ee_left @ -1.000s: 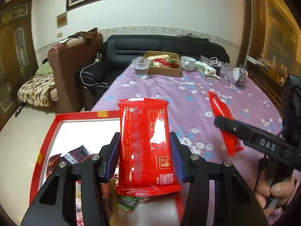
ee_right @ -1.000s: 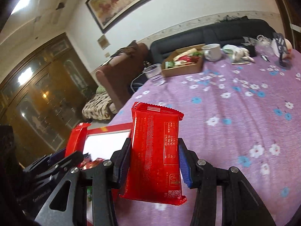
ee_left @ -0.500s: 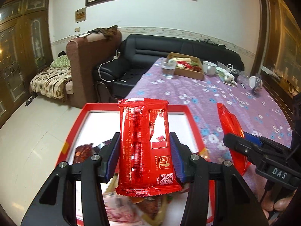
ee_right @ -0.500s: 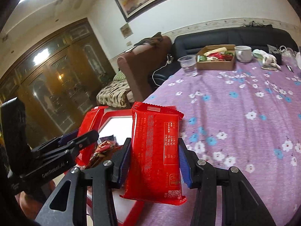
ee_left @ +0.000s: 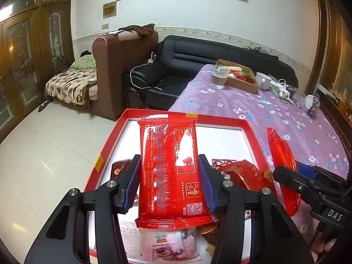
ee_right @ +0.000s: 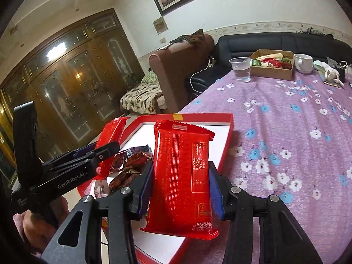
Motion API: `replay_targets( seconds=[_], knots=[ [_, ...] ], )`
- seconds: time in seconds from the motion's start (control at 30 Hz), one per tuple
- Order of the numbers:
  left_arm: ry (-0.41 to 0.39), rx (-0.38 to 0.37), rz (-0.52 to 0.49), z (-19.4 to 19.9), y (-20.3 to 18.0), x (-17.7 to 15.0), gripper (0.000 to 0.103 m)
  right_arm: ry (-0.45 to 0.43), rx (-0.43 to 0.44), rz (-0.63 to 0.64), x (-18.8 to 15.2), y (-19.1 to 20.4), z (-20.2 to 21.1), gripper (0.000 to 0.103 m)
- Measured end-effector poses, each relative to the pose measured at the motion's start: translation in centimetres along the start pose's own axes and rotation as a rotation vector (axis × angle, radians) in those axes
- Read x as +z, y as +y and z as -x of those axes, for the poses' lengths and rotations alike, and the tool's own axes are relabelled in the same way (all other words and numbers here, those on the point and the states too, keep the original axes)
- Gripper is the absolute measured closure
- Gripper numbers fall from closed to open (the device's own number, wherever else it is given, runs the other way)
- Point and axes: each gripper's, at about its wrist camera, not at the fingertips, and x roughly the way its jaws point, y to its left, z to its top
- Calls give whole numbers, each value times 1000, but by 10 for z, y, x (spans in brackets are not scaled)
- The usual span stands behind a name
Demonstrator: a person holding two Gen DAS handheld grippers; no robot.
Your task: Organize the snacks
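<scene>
My left gripper (ee_left: 169, 171) is shut on a red snack packet (ee_left: 169, 171) and holds it upright over the red-rimmed white tray (ee_left: 220, 121). My right gripper (ee_right: 181, 178) is shut on a second red snack packet (ee_right: 182, 182), held over the tray's right rim (ee_right: 226, 145). Each gripper shows in the other's view: the right one with its packet (ee_left: 283, 169), the left one with its packet (ee_right: 110, 143). Several wrapped snacks lie in the tray, among them dark wrappers (ee_right: 134, 156) and a pink bear packet (ee_left: 169, 248).
The tray sits at the near left corner of a table with a purple flowered cloth (ee_right: 286, 121). At the far end stand a plastic cup of water (ee_right: 241, 69), a cardboard box of snacks (ee_right: 272, 65) and a white mug (ee_right: 304, 62). Sofas stand beyond.
Both grippers have carried their red packets leftward from over the purple cloth to above the tray. More of the tray and its snacks is in view. Both grips are unchanged.
</scene>
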Motion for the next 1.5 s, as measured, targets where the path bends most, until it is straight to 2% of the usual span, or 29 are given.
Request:
replay_targets(
  seconds=[1.07, 1.17, 1.2, 1.27, 1.43, 1.5],
  knots=[
    [34, 21, 6, -12, 12, -4, 55, 61, 31, 19, -3, 17, -33, 57],
    [46, 21, 20, -13, 11, -5, 54, 71, 15, 40, -3, 21, -38, 54],
    [47, 24, 26, -13, 11, -5, 50, 64, 2, 55, -3, 23, -38, 54],
    [48, 36, 36, -11, 11, -5, 30, 40, -22, 91, -2, 28, -34, 54],
    [1, 78, 31, 1, 6, -3, 28, -42, -57, 158, -1, 34, -15, 41],
    [-17, 101, 14, 5, 2, -2, 23, -60, -58, 157, -1, 34, -9, 39]
  ],
)
